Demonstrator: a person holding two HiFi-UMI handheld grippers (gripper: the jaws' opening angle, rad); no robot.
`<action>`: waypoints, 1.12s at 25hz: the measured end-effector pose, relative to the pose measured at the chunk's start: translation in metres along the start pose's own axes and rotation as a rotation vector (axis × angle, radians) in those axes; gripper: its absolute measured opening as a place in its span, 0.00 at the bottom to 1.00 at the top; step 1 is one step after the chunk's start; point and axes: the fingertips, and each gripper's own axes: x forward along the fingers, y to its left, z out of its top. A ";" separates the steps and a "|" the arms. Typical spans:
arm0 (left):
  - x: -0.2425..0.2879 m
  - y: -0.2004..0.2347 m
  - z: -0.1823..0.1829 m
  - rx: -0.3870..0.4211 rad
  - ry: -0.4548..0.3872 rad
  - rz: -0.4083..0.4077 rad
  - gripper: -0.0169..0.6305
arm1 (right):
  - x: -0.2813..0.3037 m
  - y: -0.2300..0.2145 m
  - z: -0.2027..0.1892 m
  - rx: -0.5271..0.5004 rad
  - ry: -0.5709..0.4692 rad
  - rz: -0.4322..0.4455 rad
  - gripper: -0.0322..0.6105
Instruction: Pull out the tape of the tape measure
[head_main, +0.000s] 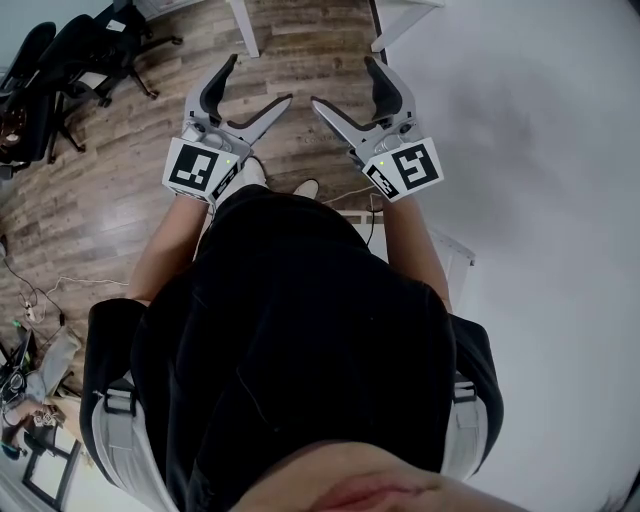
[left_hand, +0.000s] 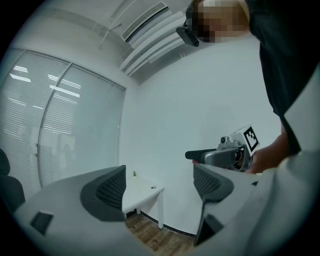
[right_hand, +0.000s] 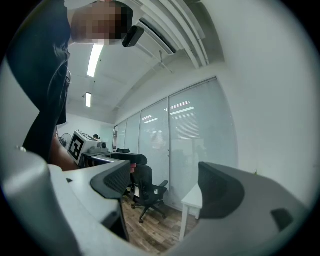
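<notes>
No tape measure shows in any view. I hold both grippers level in front of my body, above the wooden floor. In the head view my left gripper (head_main: 260, 80) stands open with nothing between its fingers, and my right gripper (head_main: 343, 82) is open and empty too. Their tips point toward each other, a short gap apart. The left gripper view looks between its open jaws (left_hand: 159, 187) at a white wall, with the right gripper (left_hand: 225, 154) off to the right. The right gripper view shows its own jaws (right_hand: 165, 185) wide apart, and the left gripper (right_hand: 87, 145) at the left.
A small white table (left_hand: 142, 192) stands against the white wall. Black office chairs (head_main: 90, 50) stand on the wooden floor at the far left, one of them (right_hand: 147, 192) before the glass partition. Cables (head_main: 30, 300) lie on the floor at the left.
</notes>
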 end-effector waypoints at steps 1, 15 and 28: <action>0.002 -0.004 0.000 -0.005 -0.004 0.000 0.68 | -0.004 -0.002 0.000 0.002 -0.002 0.001 0.69; 0.036 -0.037 0.005 -0.017 -0.011 0.016 0.68 | -0.039 -0.037 -0.002 0.019 -0.004 0.032 0.70; 0.089 0.039 -0.012 -0.008 -0.016 0.046 0.68 | 0.022 -0.093 -0.024 0.026 0.028 0.025 0.69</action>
